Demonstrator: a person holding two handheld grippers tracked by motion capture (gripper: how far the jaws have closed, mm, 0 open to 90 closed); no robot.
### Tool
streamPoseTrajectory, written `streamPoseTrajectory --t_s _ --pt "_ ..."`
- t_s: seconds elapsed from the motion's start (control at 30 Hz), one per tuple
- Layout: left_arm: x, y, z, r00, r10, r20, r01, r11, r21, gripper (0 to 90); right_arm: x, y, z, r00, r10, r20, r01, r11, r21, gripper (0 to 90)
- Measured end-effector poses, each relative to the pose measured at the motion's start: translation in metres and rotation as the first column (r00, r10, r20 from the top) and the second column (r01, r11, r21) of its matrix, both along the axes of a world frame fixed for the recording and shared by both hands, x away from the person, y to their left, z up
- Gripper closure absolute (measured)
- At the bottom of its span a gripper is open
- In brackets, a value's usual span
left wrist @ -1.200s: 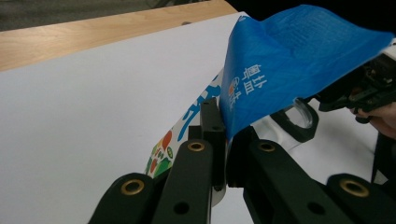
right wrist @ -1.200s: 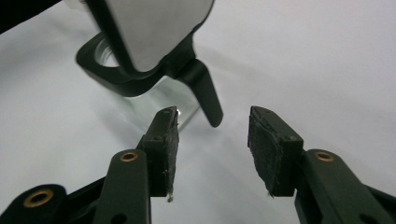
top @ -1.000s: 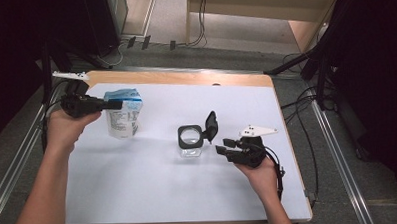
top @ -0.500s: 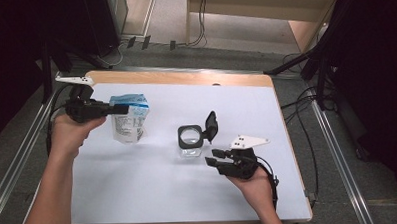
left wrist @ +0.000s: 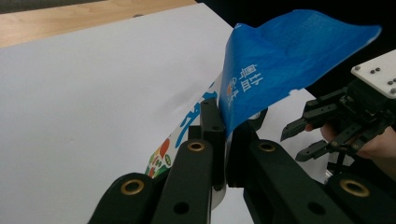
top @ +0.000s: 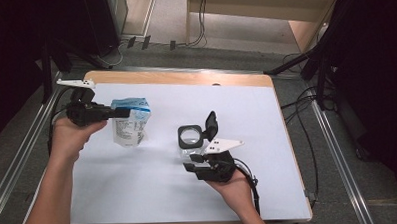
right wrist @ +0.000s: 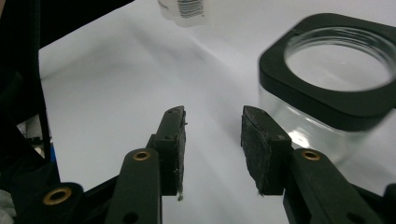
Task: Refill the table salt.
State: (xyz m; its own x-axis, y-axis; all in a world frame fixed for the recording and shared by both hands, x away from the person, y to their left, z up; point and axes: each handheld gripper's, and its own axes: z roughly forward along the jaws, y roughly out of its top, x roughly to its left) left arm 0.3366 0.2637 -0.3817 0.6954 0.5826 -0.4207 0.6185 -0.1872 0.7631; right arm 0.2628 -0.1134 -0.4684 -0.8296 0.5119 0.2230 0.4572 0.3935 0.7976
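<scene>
A blue-and-white pouch (top: 130,123) stands at the left of the white table, and my left gripper (top: 120,112) is shut on its blue top edge. In the left gripper view the jaws pinch the pouch (left wrist: 280,56) just under its folded blue flap; my left gripper (left wrist: 223,122) holds it upright. A clear glass jar (top: 190,139) with a black square rim sits mid-table, its hinged black lid (top: 211,124) standing open. My right gripper (top: 190,161) is open just in front of the jar. In the right gripper view the jar (right wrist: 327,93) is close on the right of my right gripper (right wrist: 212,122), apart from it.
The white table top (top: 139,194) has a wooden far edge (top: 185,77). Metal rails (top: 338,162) run along both sides, with cables on the floor at the right. The pouch's barcode end (right wrist: 184,8) shows at the top of the right gripper view.
My right gripper has moved left and nearer, from beside the jar to in front of it. My left gripper has carried the pouch slightly toward the jar.
</scene>
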Motion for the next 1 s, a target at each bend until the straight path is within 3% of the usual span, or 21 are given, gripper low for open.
streamPoseTrajectory --t_s 0.23,0.67,0.87,1.0 --pt "-0.006 -0.002 0.003 1.0 -0.007 0.003 0.007 1.0 0.004 90.0 0.003 0.023 -0.001 0.999 0.044 0.008 -0.043 0.999 -0.013 61.8" --pt "-0.022 -0.005 0.01 1.0 0.001 -0.001 -0.001 0.9999 -0.013 90.0 0.014 0.061 -0.004 0.9973 0.064 0.034 -0.064 0.9979 -0.013 60.7" --pt "-0.033 -0.007 0.019 0.9998 0.003 0.02 -0.003 0.9996 -0.029 90.0 0.021 0.084 -0.011 0.9972 0.069 0.029 -0.068 0.9974 -0.024 60.6" --pt "-0.038 -0.01 0.022 0.9997 -0.002 0.025 0.002 0.9994 -0.035 90.0 0.024 0.094 -0.018 0.9983 0.057 0.01 -0.057 0.9984 -0.006 60.6"
